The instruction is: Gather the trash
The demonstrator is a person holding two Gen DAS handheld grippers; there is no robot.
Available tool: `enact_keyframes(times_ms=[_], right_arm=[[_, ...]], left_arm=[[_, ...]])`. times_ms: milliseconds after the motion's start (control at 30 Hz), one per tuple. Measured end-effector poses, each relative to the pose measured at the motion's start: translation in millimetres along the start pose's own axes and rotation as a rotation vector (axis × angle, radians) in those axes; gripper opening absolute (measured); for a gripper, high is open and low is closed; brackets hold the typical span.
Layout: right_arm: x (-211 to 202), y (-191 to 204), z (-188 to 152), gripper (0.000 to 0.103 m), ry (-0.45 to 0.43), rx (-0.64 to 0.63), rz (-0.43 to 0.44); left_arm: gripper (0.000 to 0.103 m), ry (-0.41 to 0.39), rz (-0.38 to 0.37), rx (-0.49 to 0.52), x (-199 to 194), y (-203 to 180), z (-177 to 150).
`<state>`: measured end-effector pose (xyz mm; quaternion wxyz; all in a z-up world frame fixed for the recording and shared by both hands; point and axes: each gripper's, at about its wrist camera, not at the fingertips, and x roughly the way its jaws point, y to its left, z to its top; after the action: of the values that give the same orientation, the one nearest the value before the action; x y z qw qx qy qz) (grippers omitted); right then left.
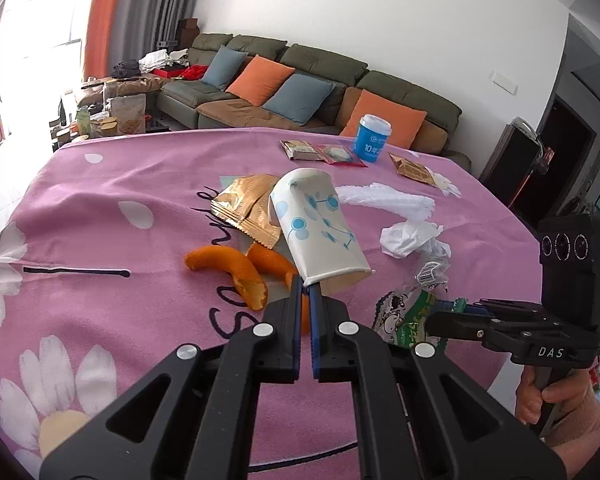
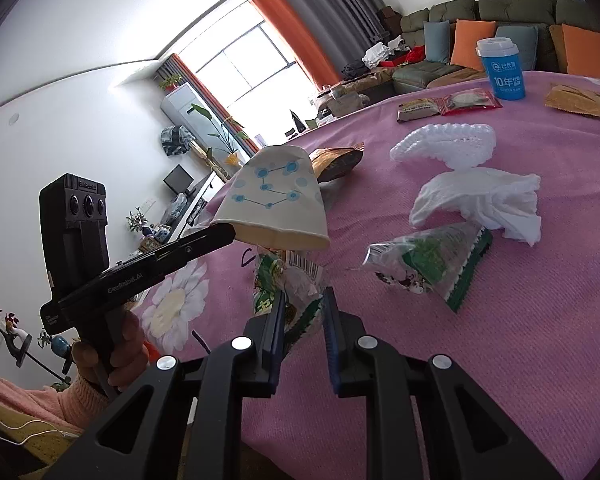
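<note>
Left claw (image 1: pixel 306 286) is clamped on the rim of the paper cup (image 1: pixel 320 224), which hangs tilted clear of the pink cloth (image 1: pixel 100 220). Orange peel (image 1: pixel 236 276) lies just below-left of my tips, a gold wrapper (image 1: pixel 248 208) beyond. Collecting seems under way; next I need a bin, and none shows.

Right claw (image 2: pixel 304 300) pinches a green wrapper (image 2: pixel 288 280), jaws narrow around it. A second green packet (image 2: pixel 432 264) lies right of my tips, tissue (image 2: pixel 488 200) beyond it. Both claws angle downward over the cloth; my left hand (image 2: pixel 116 356) grips its handle low at the side.
</note>
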<state>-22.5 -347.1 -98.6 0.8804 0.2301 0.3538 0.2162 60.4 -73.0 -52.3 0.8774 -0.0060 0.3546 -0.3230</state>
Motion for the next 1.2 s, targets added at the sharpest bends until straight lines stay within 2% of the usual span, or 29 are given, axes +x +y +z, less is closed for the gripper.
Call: enact_keyframes(times_ms=[567,833,1200], right_arm=[[25.6,38.7,20.8,0.017,0.014,-0.092,0.072],[51.0,73.0,30.5,0.017,0.045,-0.164,0.131],[105.9,131.6,45.1,0.017,0.122,-0.276,0.236]], left_arm=[[0.004,-0.111,0.080,-0.078,-75.4,45.9,-7.0],[0.004,-0.160,0.158,-0.137,-114.5,77.5,-18.7],[0.004,-0.238,0.310,-0.252,-171.9,129.1,-37.7]])
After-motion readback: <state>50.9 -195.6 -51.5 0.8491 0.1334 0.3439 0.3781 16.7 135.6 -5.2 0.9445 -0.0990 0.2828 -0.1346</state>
